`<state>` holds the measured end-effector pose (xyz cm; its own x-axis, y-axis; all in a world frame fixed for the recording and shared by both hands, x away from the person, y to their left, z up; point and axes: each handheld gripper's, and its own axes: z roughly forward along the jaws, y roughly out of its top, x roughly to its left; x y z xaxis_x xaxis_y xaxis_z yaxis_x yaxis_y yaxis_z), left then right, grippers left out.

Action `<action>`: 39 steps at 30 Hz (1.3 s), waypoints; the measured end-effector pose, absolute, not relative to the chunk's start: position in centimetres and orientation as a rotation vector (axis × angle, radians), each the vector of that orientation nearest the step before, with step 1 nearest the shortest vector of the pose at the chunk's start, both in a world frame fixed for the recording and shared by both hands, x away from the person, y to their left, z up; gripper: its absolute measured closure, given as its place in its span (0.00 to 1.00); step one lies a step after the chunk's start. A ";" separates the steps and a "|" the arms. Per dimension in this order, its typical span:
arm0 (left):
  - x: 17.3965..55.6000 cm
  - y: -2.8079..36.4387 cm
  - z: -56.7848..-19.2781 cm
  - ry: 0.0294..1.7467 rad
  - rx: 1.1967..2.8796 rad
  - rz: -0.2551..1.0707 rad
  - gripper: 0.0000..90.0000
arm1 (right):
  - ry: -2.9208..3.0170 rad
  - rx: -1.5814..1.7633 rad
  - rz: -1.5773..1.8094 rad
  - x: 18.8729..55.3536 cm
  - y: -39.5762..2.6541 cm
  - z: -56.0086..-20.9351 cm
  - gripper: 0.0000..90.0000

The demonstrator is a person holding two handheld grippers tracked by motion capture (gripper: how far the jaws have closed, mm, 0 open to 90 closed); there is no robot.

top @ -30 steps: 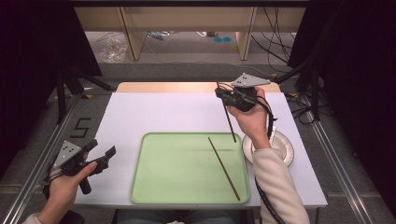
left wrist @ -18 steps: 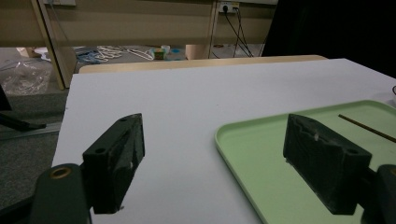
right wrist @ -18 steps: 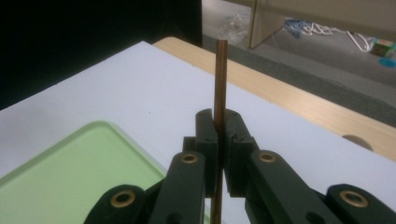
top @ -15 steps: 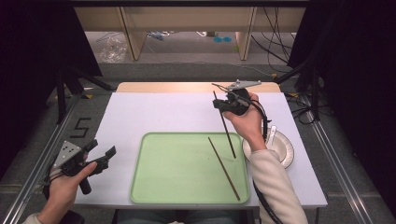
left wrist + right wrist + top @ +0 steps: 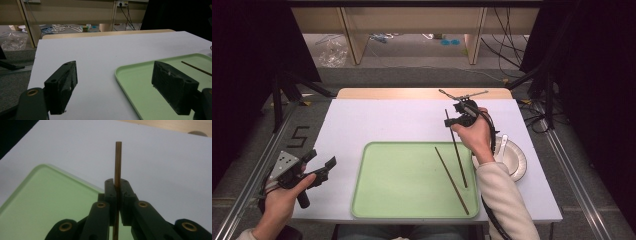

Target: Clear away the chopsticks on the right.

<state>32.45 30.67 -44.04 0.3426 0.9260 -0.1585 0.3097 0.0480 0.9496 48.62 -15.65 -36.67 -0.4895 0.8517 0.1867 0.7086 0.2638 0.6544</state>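
Observation:
My right gripper (image 5: pixel 452 121) is shut on a thin brown chopstick (image 5: pixel 456 150), which slants down from the jaws over the right part of the pale green tray (image 5: pixel 377 200). In the right gripper view the chopstick (image 5: pixel 118 162) sticks out past the closed right gripper (image 5: pixel 117 185), above the tray (image 5: pixel 50 202). A second chopstick (image 5: pixel 452 181) lies flat in the tray beside the held one. At the table's front left, my left gripper (image 5: pixel 319 167) stands open with nothing in it. In its own view the left gripper (image 5: pixel 115 87) straddles the tray's rim (image 5: pixel 125 75), with the lying chopstick (image 5: pixel 196 68) at the far right.
A white plate (image 5: pixel 518 162) with a white spoon (image 5: pixel 502 146) sits right of the tray, close to my right forearm. The tray rests on a white tabletop (image 5: pixel 387 122). A wooden strip (image 5: pixel 387 93) runs along the far edge.
My right hand has come down and nearer with the chopstick, whose lower end now reaches into the tray. The left hand has stayed put.

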 end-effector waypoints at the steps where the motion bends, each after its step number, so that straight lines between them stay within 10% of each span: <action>1: 32.4 30.7 -44.0 1.180 1.495 0.695 0.23 | 2.346 1.468 1.017 48.6 -15.7 -36.8 0.97; 39: 32.5 30.7 -44.1 1.179 1.496 0.691 0.23 | 2.456 1.928 0.485 49.2 -14.2 -43.3 0.88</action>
